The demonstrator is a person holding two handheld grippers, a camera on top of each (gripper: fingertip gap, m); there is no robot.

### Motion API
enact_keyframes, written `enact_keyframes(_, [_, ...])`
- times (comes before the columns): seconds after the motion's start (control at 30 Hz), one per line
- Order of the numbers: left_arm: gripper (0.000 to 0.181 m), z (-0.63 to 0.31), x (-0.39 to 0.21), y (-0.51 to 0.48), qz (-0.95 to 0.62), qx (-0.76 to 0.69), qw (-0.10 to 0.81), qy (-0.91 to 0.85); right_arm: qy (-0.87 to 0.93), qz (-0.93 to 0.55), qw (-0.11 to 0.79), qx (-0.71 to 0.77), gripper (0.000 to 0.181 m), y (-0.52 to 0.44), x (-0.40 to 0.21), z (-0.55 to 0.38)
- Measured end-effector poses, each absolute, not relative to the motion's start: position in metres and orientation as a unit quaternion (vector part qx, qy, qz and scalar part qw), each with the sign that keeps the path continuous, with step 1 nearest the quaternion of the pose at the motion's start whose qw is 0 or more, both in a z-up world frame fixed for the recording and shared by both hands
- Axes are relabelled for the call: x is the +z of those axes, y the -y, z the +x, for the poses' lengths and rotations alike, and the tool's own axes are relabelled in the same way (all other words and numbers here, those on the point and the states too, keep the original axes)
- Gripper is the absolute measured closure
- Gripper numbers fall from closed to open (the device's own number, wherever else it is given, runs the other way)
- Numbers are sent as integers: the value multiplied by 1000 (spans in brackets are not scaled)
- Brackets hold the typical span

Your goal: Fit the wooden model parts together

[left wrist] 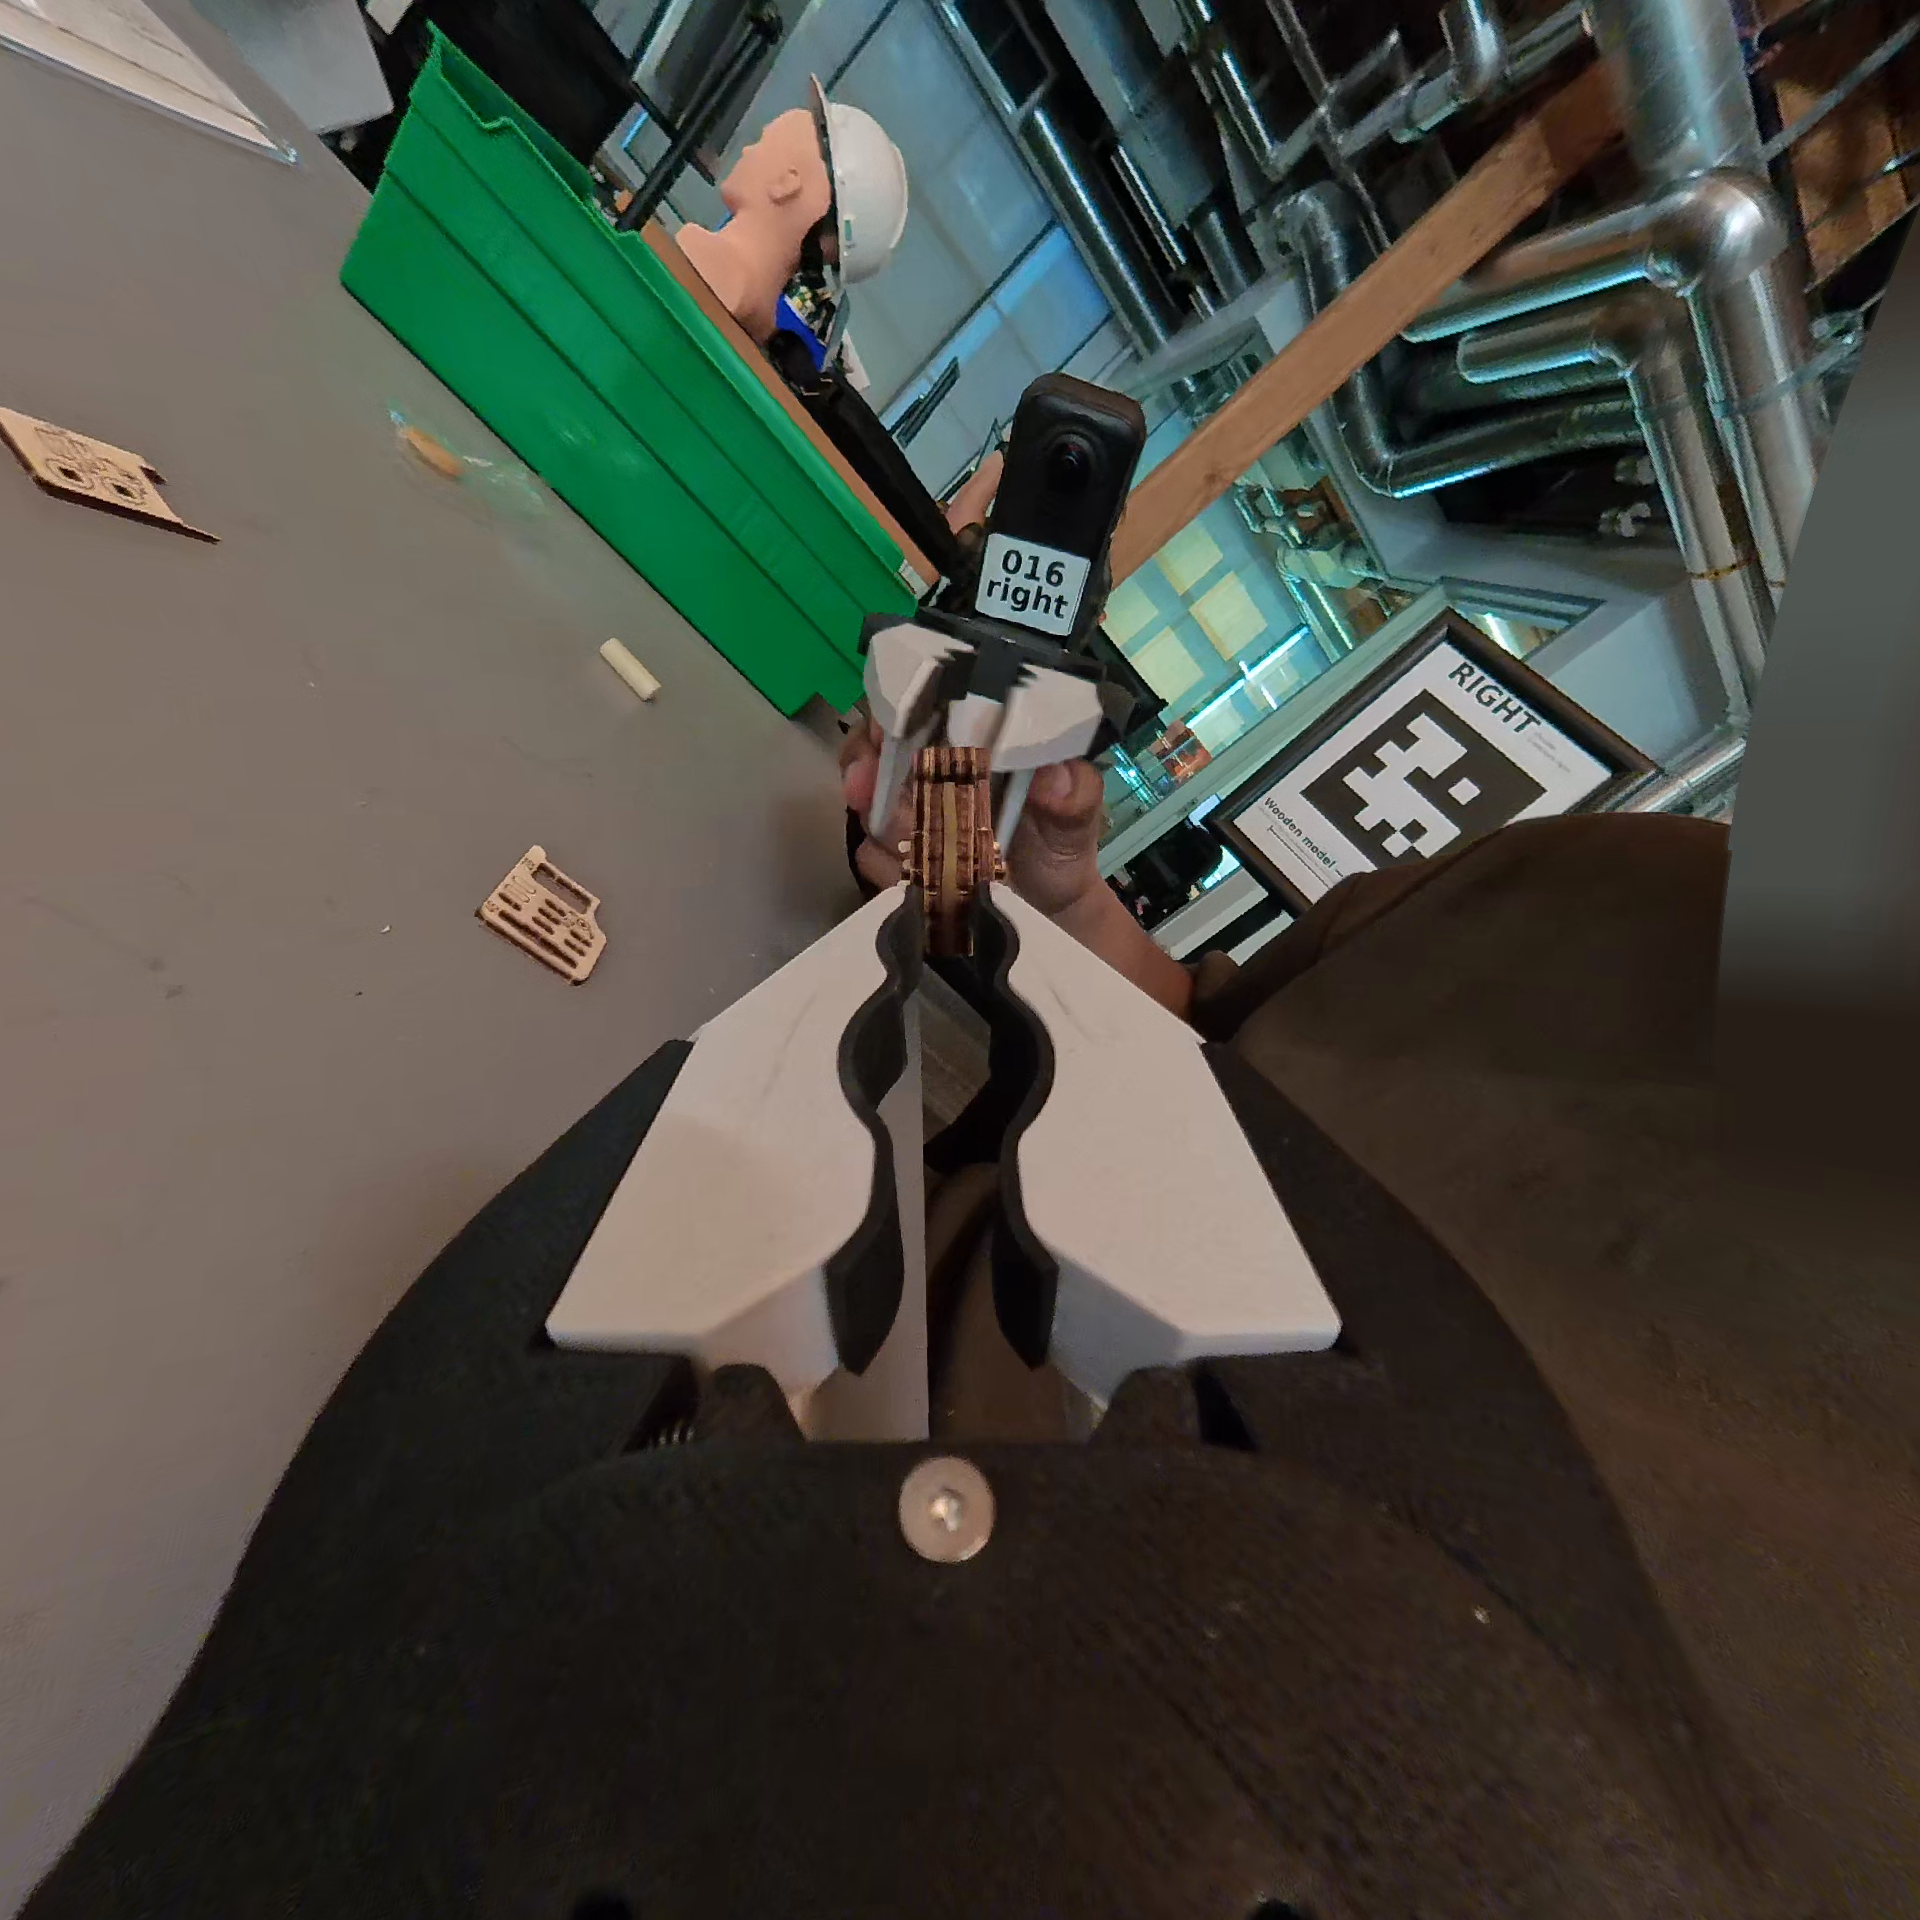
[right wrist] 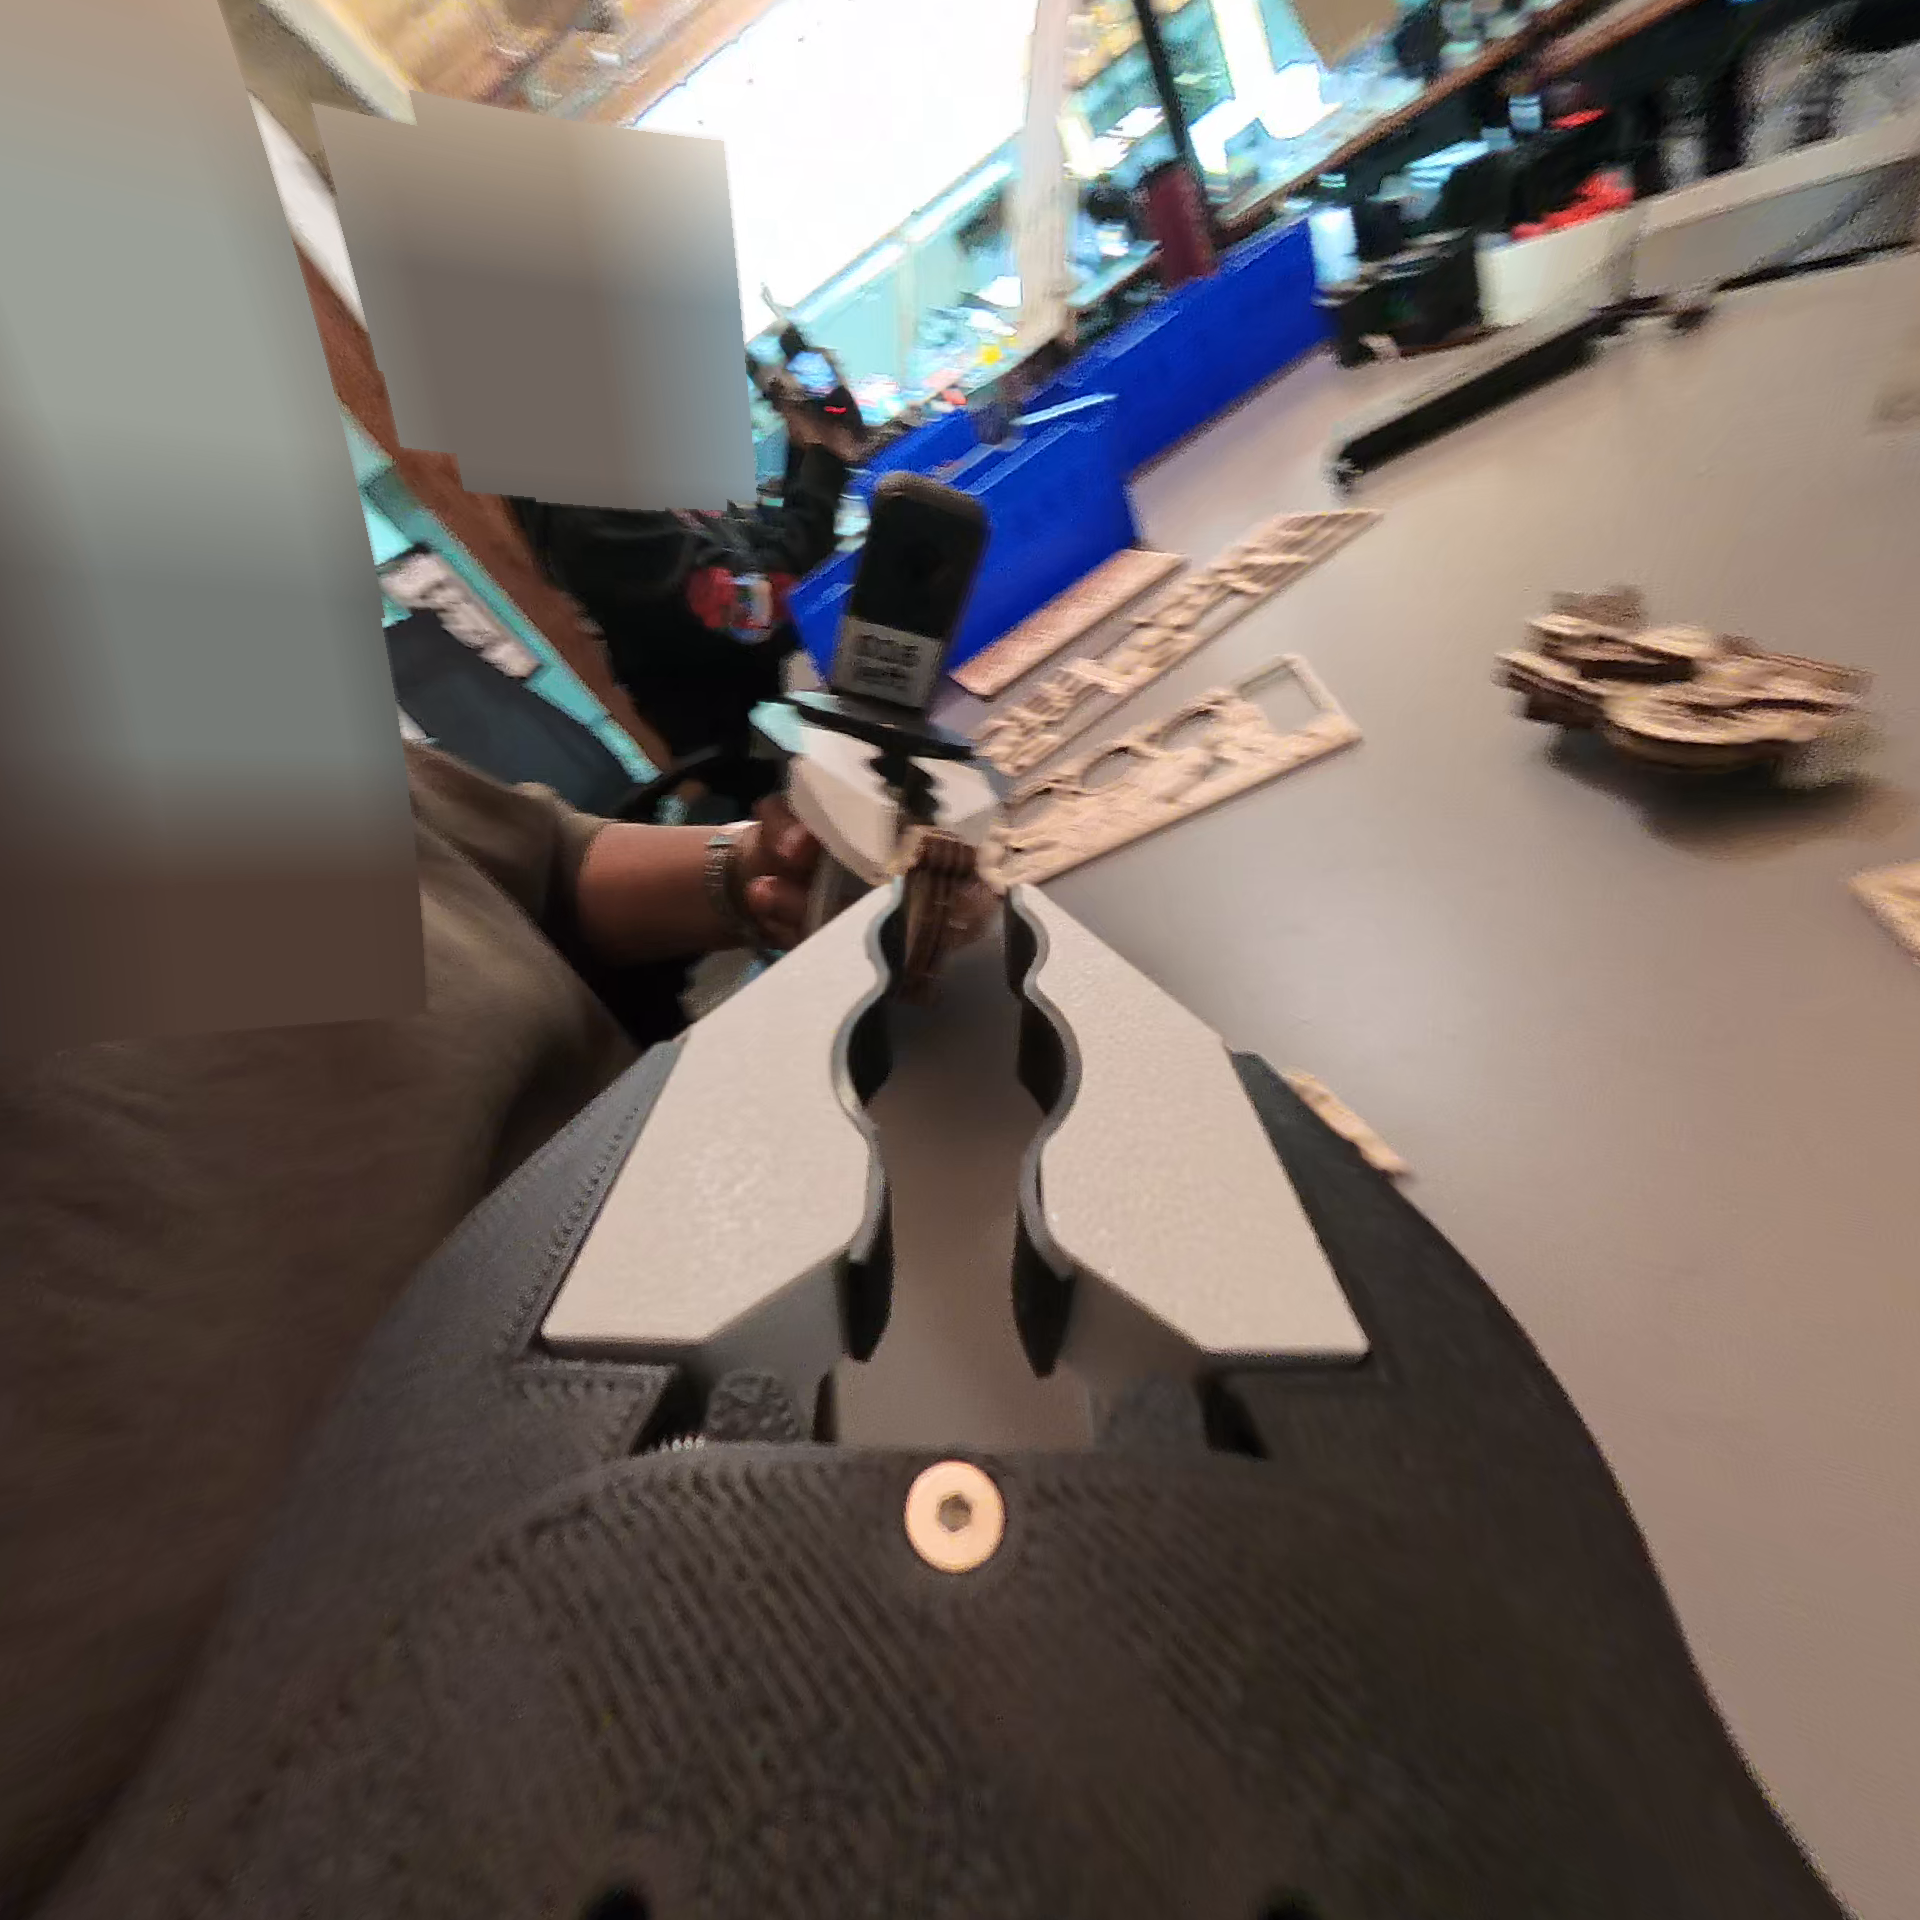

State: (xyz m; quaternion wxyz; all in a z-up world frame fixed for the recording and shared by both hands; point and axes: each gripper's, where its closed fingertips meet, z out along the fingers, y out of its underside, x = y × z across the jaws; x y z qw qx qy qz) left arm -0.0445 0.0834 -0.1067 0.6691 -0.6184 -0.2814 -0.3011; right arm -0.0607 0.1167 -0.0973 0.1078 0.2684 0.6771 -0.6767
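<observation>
A small layered wooden model piece [left wrist: 951, 831] is held in the air between my two grippers, which face each other tip to tip. My left gripper [left wrist: 951, 912] is shut on its near end. My right gripper [left wrist: 954, 784] comes from the far side, and its fingers [left wrist: 888, 774] close on the sides of the same piece. In the blurred right wrist view, the wooden model piece [right wrist: 935, 914] sits between my right gripper's tips [right wrist: 948, 906], with the left gripper [right wrist: 894, 821] clamped on its far end. A hand [left wrist: 1060, 821] holds the right gripper.
The grey table [left wrist: 260, 779] carries a stack of green bins [left wrist: 623, 416], two cut-out wooden sheets [left wrist: 540, 914] [left wrist: 78, 473] and a small white peg [left wrist: 631, 667]. The right wrist view shows wooden part sheets [right wrist: 1174, 748], a pile of wooden parts [right wrist: 1683, 696] and a blue bin [right wrist: 1039, 488].
</observation>
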Motion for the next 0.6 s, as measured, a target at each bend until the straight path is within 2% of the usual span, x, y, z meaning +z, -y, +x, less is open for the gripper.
enact_keyframes(0.07, [176,-45,-107,-83,-617,-303,669,282,-703,295,57,-645,170,-127,-113,-74])
enact_keyframes(0.2, [176,-46,-107,-83,-611,-312,670,284,-743,301,-4,-598,167,-132,-131,-82])
enact_keyframes(0.37, [176,-53,-112,-82,-603,-322,662,308,-777,270,-4,-569,163,-118,-145,-69])
enact_keyframes(0.47, [176,-61,-123,-79,-635,-268,650,319,-783,244,-3,-572,173,-112,-142,-62])
enact_keyframes(0.6, [176,-63,-130,-79,-673,-215,642,300,-781,244,11,-575,174,-111,-143,-62])
